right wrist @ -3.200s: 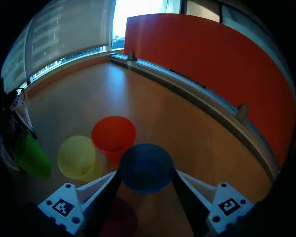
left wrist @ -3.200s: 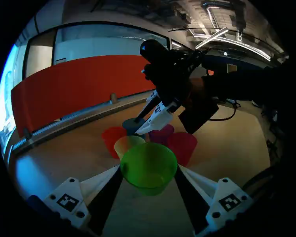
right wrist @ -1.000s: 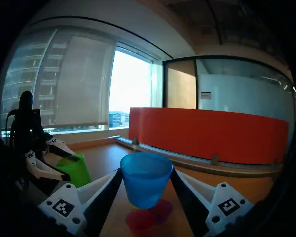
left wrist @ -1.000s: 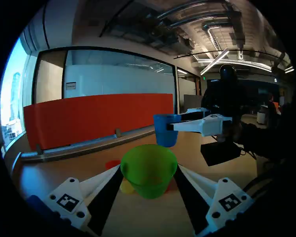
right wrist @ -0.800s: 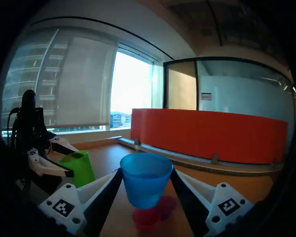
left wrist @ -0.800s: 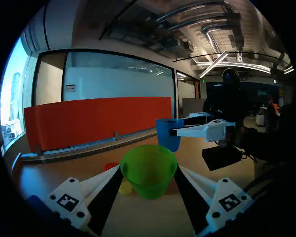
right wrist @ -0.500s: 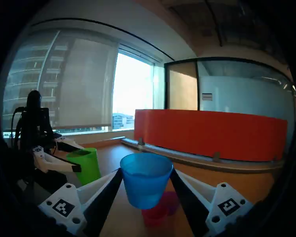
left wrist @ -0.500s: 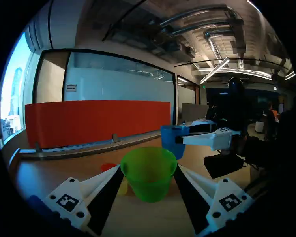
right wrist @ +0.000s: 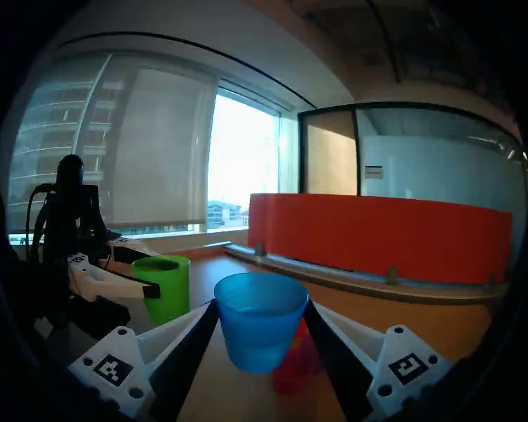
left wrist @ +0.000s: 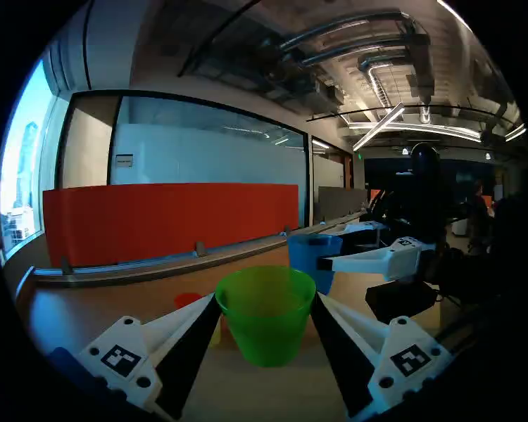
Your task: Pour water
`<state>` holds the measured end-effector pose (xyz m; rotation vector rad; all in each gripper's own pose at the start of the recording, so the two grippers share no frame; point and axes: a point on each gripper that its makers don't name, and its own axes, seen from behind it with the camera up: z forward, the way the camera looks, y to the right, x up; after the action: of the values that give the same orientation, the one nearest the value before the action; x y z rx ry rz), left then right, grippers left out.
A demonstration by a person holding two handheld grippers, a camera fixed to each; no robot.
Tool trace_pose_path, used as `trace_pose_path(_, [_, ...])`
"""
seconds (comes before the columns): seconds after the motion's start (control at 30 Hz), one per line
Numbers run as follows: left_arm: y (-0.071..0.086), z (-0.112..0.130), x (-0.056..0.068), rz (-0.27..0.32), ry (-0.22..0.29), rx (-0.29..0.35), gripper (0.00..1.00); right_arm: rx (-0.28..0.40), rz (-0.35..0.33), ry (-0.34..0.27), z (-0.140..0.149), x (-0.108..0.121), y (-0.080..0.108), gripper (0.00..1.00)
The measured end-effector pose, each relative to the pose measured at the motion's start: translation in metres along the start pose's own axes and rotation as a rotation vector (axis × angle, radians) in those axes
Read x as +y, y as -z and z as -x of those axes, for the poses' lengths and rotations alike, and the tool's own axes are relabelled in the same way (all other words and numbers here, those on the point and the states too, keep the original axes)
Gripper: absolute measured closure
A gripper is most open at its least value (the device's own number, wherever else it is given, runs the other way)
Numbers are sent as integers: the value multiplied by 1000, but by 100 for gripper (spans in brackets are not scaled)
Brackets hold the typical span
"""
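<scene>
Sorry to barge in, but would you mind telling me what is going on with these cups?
A person holds a gripper in each hand. The left gripper is shut on a green cup and the right gripper is shut on a blue cup. Both cups are upright and close together, held up over the wooden table. Neither is tipped, so no pouring is under way. A red cup stands on the table below.

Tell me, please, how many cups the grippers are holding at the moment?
2. The green cup is held by the left gripper; the blue cup by the right gripper. Other cups, such as a red cup, stand partly hidden on the table behind.
</scene>
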<state>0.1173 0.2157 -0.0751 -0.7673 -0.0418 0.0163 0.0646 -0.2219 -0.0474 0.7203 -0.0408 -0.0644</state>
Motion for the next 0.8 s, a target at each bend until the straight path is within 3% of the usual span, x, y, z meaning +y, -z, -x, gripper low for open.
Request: trace_pose_path(0.8, [5,0,13,20,-7,-6,13,9,-16,24,-1,-16,10,10])
